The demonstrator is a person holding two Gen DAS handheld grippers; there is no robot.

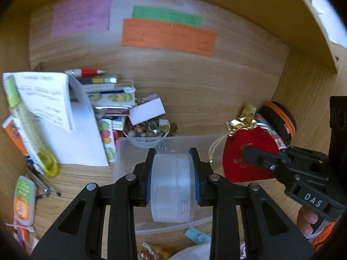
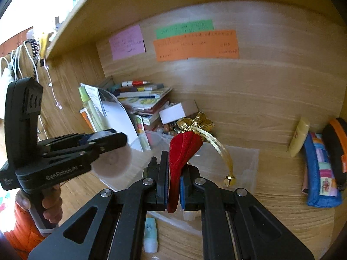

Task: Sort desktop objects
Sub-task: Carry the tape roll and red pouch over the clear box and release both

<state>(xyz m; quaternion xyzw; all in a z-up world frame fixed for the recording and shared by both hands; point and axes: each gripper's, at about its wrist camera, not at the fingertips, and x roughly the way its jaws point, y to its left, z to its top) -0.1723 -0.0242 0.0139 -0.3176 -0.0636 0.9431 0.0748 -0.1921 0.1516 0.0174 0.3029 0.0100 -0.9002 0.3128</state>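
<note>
My left gripper [image 1: 172, 173] is shut on a frosted round jar [image 1: 172, 188], held on edge between the blue pads above a clear plastic bin [image 1: 128, 151]. The same jar [image 2: 112, 162] shows as a pale disc in the right wrist view, clamped by the left gripper [image 2: 102, 140]. My right gripper [image 2: 174, 184] is shut on a red velvet pouch [image 2: 182, 149] with a gold bow and a small gold bell [image 2: 227, 179] on a cord. From the left wrist view the pouch [image 1: 240, 151] hangs to the right of the jar, with the right gripper [image 1: 249, 153] on it.
A pile of books and papers [image 1: 104, 99], a white box [image 1: 147, 109] and a bowl of stones [image 1: 147, 130] crowd the back left. A blue pencil case [image 2: 321, 173], a yellow tube [image 2: 299, 136] and a black-orange case [image 2: 336, 149] lie right. A small tube [image 2: 150, 234] lies near the bin.
</note>
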